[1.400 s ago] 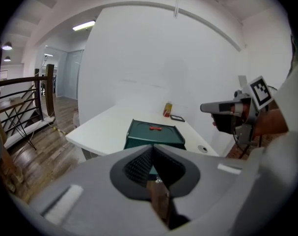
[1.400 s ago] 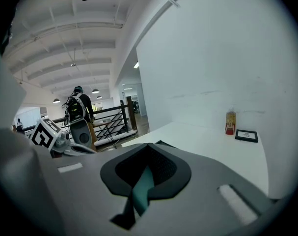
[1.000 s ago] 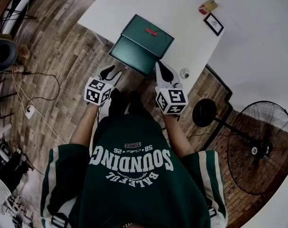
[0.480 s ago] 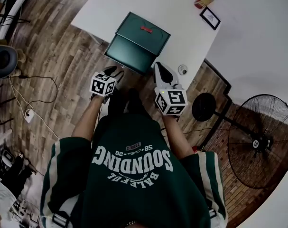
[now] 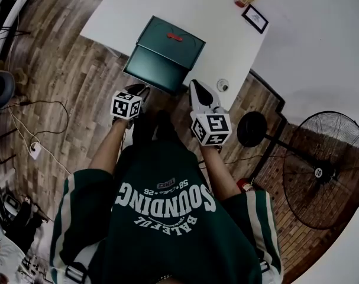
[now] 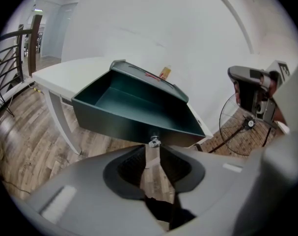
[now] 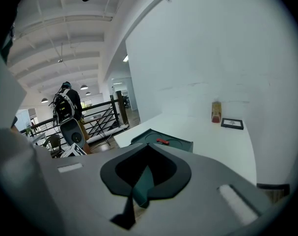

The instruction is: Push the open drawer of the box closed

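Left claw [image 6: 151,152] is closing, its two pads drawing toward each other with a narrow slit between them. It is grasping nothing: the small metal knob [image 6: 154,141] on the drawer's front is sitting just beyond the tips, and neither pad is pressing on it. The right claw [image 7: 148,147] is clenched, tips meeting, and is carrying nothing. Only a sliver of green is showing through the gap lower down between its pads.

The green box [image 5: 171,40] is sitting on the white desk [image 5: 226,34], with a red tab [image 5: 174,36] lying on its lid. The drawer [image 5: 151,71] is standing well out of the box on the side facing the person, its hollow looking bare, and it is overhanging the wood floor [image 5: 78,70]. Both claws are hovering on that same side of the box, just off the drawer's front panel. The left one is lining up with the middle of the panel, while the right one is floating near the panel's right corner and aiming higher, over the box.

By my reading, the approach is ending and the push itself is not yet happening, since the drawer is fully extended. The next move is calling for contact with the front panel, flat and near its middle beside the knob. A straight, steady shove toward the box should follow, so the drawer is running in without twisting. Because the box looks light and is sitting loose, it may be sliding away across the desk, so bracing it could help.
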Available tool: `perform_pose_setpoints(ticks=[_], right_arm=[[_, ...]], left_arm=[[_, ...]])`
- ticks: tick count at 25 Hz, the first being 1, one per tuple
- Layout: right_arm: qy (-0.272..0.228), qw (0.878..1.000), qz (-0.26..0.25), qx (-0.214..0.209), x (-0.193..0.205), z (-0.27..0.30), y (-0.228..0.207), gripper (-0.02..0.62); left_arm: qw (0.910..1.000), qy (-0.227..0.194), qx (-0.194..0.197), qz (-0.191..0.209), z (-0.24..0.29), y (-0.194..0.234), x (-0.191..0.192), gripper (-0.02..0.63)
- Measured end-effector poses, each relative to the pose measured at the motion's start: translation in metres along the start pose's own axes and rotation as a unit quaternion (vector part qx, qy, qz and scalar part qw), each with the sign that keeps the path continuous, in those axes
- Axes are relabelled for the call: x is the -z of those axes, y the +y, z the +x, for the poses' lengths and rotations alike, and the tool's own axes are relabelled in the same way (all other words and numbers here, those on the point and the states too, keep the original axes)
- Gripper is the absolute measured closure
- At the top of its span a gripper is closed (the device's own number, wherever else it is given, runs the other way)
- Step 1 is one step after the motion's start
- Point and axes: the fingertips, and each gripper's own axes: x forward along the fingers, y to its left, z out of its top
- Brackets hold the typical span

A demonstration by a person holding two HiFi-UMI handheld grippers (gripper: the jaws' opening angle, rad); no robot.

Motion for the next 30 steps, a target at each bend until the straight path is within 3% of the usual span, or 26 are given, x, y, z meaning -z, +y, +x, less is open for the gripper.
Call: perform_pose_setpoints(ticks=[2, 11, 30], right_arm=[[0.000, 1.000, 0.001, 0.001, 0.000, 0.000, -0.001, 0.594], [-0.003, 1.000, 0.004, 0.002, 0.002, 0.000, 0.001, 0.594], [-0.004, 1.000, 0.012, 0.012, -0.002, 0.001, -0.017, 0.594]], left_arm=[[1.0000, -0.001, 0.003, 0.005, 0.000, -0.002, 0.000, 0.483], [0.9995, -0.031, 0.008, 0.000, -0.011, -0.008, -0.009, 0.488], [0.9995, -0.026, -0.001, -0.015, 0.013, 0.000, -0.040, 0.489]])
